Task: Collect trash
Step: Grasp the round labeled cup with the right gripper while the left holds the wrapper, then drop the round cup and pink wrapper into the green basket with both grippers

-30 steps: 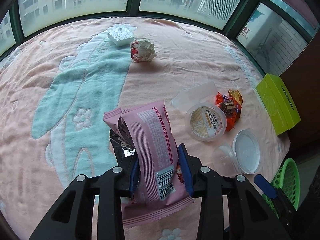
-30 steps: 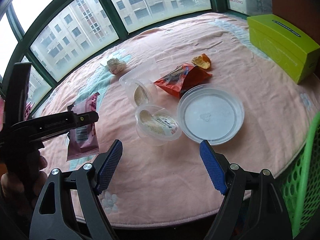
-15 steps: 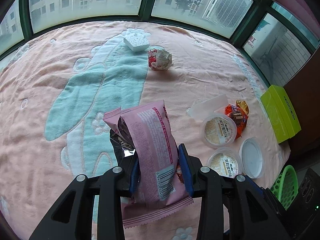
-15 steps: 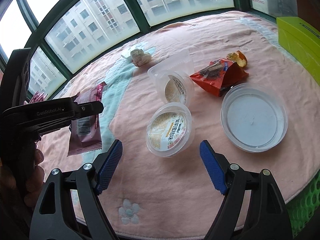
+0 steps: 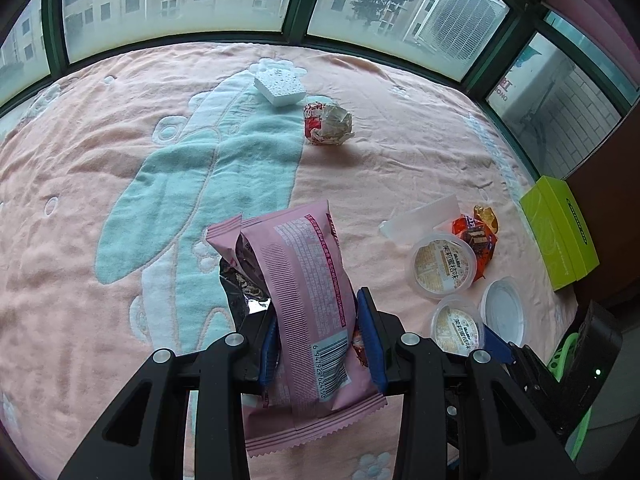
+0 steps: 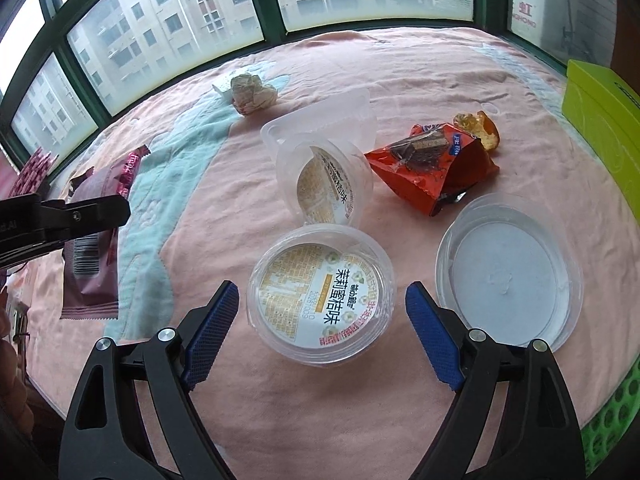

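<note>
My left gripper (image 5: 318, 334) is shut on a pink snack wrapper (image 5: 308, 292) and holds it above the pink blanket (image 5: 100, 280); the wrapper also shows in the right wrist view (image 6: 96, 240). My right gripper (image 6: 322, 314) is open, its blue pads either side of a clear plastic cup with a yellow label (image 6: 320, 294), low over it. A second cup (image 6: 324, 180) lies tipped just beyond. A red wrapper (image 6: 436, 166), a clear round lid (image 6: 508, 276) and a crumpled paper ball (image 6: 254, 94) lie around.
A lime green box (image 6: 604, 120) stands at the right edge. A green mesh basket (image 6: 612, 412) sits below the blanket's near right edge. A white foam block (image 5: 278, 86) lies far back. Windows ring the far side.
My right gripper has moved forward and down until the labelled cup sits between its open pads. My left gripper has risen and drawn back, still holding the pink wrapper.
</note>
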`<move>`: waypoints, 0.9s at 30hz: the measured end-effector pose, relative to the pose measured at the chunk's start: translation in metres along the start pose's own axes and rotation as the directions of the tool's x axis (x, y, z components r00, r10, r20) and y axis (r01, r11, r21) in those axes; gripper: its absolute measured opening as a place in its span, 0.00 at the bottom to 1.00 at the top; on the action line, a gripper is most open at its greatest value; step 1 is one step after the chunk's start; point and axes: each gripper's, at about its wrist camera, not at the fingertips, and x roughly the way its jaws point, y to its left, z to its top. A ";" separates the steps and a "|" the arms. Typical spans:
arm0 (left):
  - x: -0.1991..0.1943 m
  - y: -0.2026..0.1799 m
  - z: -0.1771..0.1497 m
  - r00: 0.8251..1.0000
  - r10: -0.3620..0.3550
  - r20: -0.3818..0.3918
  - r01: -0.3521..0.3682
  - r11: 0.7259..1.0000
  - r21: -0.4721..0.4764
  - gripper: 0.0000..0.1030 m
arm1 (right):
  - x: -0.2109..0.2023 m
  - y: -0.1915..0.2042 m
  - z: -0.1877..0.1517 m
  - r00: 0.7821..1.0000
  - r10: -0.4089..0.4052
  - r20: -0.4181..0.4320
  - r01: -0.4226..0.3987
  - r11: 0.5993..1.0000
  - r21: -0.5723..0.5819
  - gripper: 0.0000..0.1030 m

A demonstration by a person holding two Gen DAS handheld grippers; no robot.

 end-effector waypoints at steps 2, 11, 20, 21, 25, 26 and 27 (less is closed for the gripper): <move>0.000 0.000 0.000 1.000 -0.003 -0.001 0.003 1.000 0.001 0.34 | 0.003 -0.001 0.001 1.000 0.006 -0.003 -0.006 1.000 0.012 0.82; -0.005 -0.008 -0.003 1.000 -0.019 0.002 0.019 1.000 0.015 0.34 | -0.005 -0.001 -0.003 1.000 0.010 0.007 -0.010 1.000 0.029 0.64; -0.018 -0.035 -0.008 0.998 -0.067 0.015 0.066 0.995 0.073 0.34 | -0.061 -0.010 -0.014 0.997 -0.005 0.081 0.000 0.998 0.068 0.64; -0.020 -0.041 -0.009 0.997 -0.077 0.016 0.076 0.994 0.084 0.34 | -0.067 -0.012 -0.016 0.996 -0.017 0.088 0.011 0.997 0.071 0.64; -0.026 -0.067 -0.014 0.992 -0.122 0.013 0.119 0.984 0.134 0.34 | -0.096 -0.024 -0.025 0.990 -0.077 0.118 0.066 0.994 0.091 0.64; -0.028 -0.074 -0.016 0.991 -0.134 0.011 0.131 0.981 0.146 0.34 | -0.103 -0.028 -0.028 0.988 -0.094 0.127 0.082 0.992 0.097 0.64; -0.030 -0.081 -0.017 0.989 -0.144 0.009 0.141 0.977 0.158 0.34 | -0.110 -0.032 -0.031 0.985 -0.113 0.133 0.099 0.990 0.102 0.64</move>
